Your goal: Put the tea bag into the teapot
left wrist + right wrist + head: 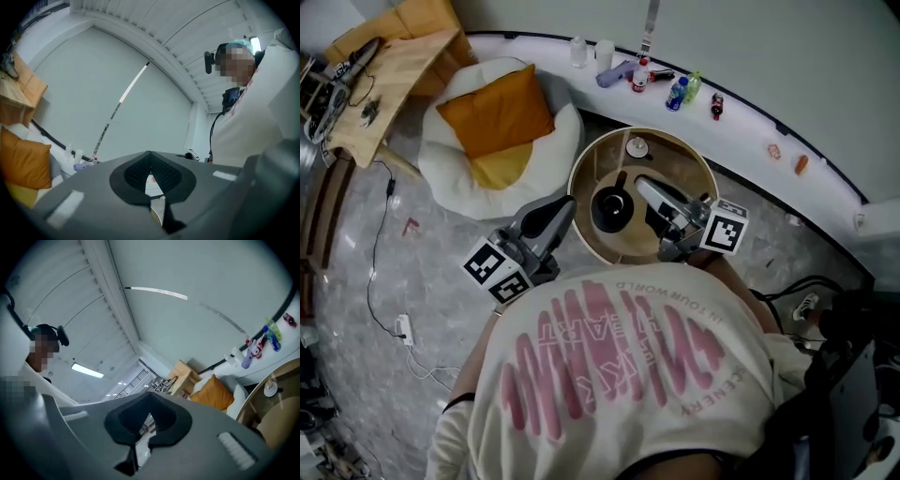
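R gripper [149, 397]: jaws shut, tips meeting, nothing identifiable pinched betw them. A pale sliver shows in the gap lower down; can't tell if object or bkgd. L gripper [150, 154]: same, tips together; pale + tan bits in the gap below, unreadable.

tea bag: not made out in any view, so its location can't be stated. teapot [609, 206]: dark, sits on the round wooden surface [689, 153], betw the two grippers in head view. Its opening reads as a black hole from above, contents not visible. small white round item [637, 147] at far side of the surface, too small to ID.

Near edge of the surface is cut off by the person's shirt [619, 375], which fills the bottom of head view and covers both hands. Both gripper views look mostly at wall/ceiling, and each gripper's own body blocks the lower half.

Edges/room:
- R gripper hangs over the surface, just right of the teapot; contact unclear.
- L gripper tip is at the surface's left rim.
- white beanbag [450, 187] w/ orange cushion [497, 117] lies just left of the surface.
- curved ledge [750, 122] w/ bottles [680, 91] runs behind it.
- cable [375, 272] trails on the floor at left.
- Dark gear at bottom right is cropped.
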The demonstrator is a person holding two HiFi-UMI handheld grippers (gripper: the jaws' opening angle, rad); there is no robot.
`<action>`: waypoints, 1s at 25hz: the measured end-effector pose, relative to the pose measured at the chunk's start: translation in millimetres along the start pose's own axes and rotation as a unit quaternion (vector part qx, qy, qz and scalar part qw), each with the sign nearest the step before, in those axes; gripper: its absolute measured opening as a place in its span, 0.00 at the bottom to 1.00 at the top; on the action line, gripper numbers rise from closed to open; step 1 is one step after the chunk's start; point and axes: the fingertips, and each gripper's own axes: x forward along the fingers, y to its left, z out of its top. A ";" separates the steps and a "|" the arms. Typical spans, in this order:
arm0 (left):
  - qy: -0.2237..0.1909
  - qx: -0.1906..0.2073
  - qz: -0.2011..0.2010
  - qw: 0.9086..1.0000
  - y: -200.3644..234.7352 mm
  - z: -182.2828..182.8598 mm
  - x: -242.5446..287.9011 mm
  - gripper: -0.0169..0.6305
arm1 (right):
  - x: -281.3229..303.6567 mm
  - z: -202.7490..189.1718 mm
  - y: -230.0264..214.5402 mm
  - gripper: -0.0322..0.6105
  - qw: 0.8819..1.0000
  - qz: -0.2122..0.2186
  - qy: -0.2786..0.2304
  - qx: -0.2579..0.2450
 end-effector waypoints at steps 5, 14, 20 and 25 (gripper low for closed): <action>0.013 -0.013 -0.021 1.000 -3.1 -11.9 5.6 0.03 | -7.0 -4.7 -5.6 0.05 0.997 -0.036 0.032 -0.060; 0.018 -0.021 -0.025 0.999 -9.4 -21.6 9.9 0.03 | -18.4 -19.0 -13.1 0.05 0.994 -0.051 0.065 -0.077; 0.023 -0.023 -0.018 0.999 -11.0 -25.3 7.0 0.03 | -19.9 -16.5 -16.4 0.05 0.995 -0.052 0.052 -0.062; 0.032 -0.016 -0.014 0.999 -15.1 -32.0 3.1 0.03 | -22.9 -20.3 -16.0 0.05 0.995 -0.052 0.054 -0.064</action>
